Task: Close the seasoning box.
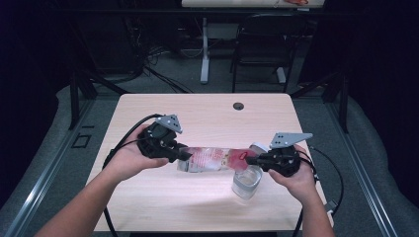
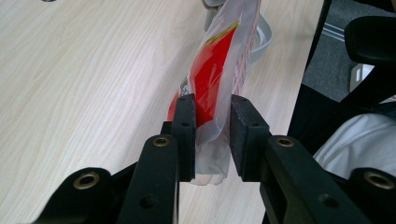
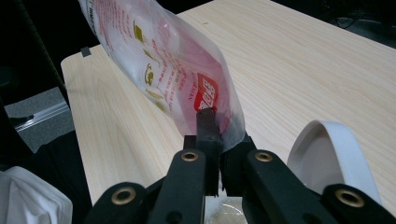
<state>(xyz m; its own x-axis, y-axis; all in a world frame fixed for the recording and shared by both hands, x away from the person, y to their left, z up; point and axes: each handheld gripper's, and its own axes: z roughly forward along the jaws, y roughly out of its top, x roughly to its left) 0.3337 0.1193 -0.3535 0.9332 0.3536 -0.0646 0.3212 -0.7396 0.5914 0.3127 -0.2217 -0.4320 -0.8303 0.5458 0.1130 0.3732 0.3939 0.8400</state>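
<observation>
At the left of the table [image 1: 148, 106], at about nine o'clock from the middle, the left gripper [image 1: 182, 154] is held by a hand. Its jaws are set around one end of the plastic pouch [image 1: 212, 159]; in the left gripper view a thin gap is seen beside one pad, so the film [image 2: 212, 100] is enclosed but perhaps not firmly squeezed.

The pouch is stretched in the air between both grippers, near the centre of the table, a little toward six o'clock. It is made of thin, glossy, half-transparent film with red and gold print, and it is wrinkled where it is pinched.

At about four o'clock, a clear container [image 1: 246, 181] with rounded corners is standing on the pale wood-grain top, just under the right end of the pouch. A white curved lid [image 3: 327, 156] is seen beside it.

At three o'clock, the right gripper [image 1: 253, 160] is closed tightly on the other edge of the pouch, the black pads pressed on the film [image 3: 205, 100].

Several risks are judged from here. The smooth film could be pulled out of the looser left jaws if tension is raised. The seam could be torn suddenly, and the contents could be spilled beside the container. The light container could also be knocked over by the right hand.
</observation>
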